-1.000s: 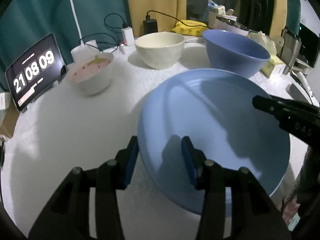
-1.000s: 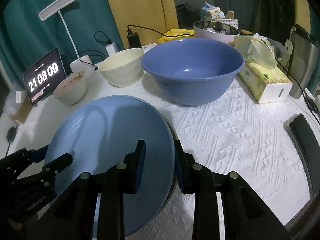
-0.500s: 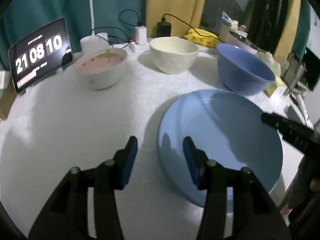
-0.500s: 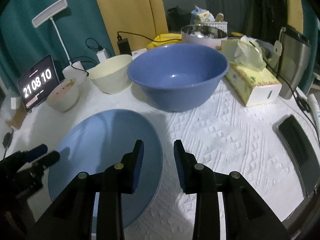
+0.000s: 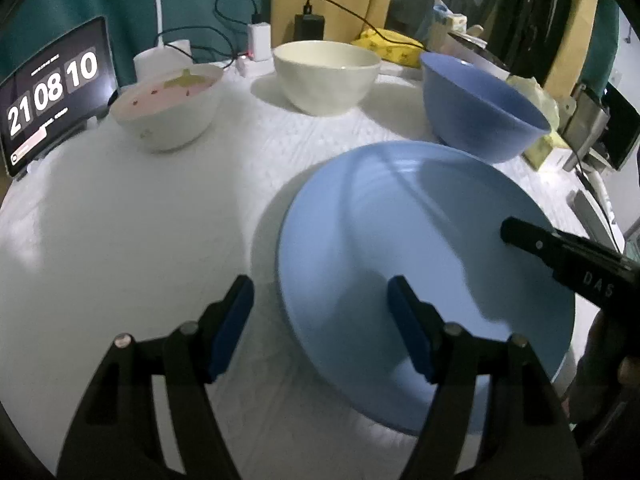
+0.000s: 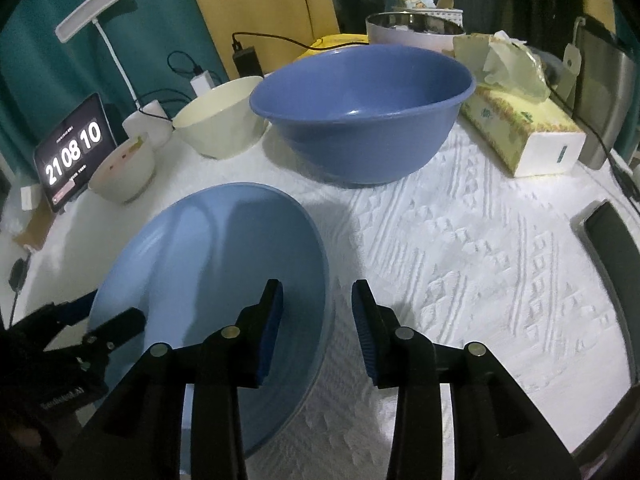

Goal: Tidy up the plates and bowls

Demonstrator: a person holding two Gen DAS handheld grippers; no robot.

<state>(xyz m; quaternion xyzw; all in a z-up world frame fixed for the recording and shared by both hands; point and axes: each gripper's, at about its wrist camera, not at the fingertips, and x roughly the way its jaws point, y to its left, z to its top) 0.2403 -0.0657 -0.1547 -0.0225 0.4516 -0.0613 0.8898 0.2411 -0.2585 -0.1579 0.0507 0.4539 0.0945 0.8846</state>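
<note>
A light blue plate (image 5: 420, 240) lies flat on the white tablecloth (image 5: 120, 240). My left gripper (image 5: 320, 320) straddles its left rim, jaws opening, pads clear of it. In the right wrist view the plate (image 6: 208, 264) has its right rim between the jaws of my right gripper (image 6: 318, 328), which are also opening and not touching it. Behind stand a dark blue bowl (image 6: 360, 112), a cream bowl (image 6: 220, 116) and a white bowl with a pink inside (image 6: 122, 168).
A tablet clock (image 5: 52, 96) and a lamp base (image 5: 160, 56) with chargers stand at the back left. A tissue box (image 6: 524, 132), a metal pot (image 6: 412, 28) and a steel canister (image 6: 604, 92) are at the back right. A dark phone (image 6: 608, 248) lies near the right edge.
The plate, gripped at both rims earlier, has settled onto the cloth. Both grippers have let go of its rim and widened, the left much more than the right.
</note>
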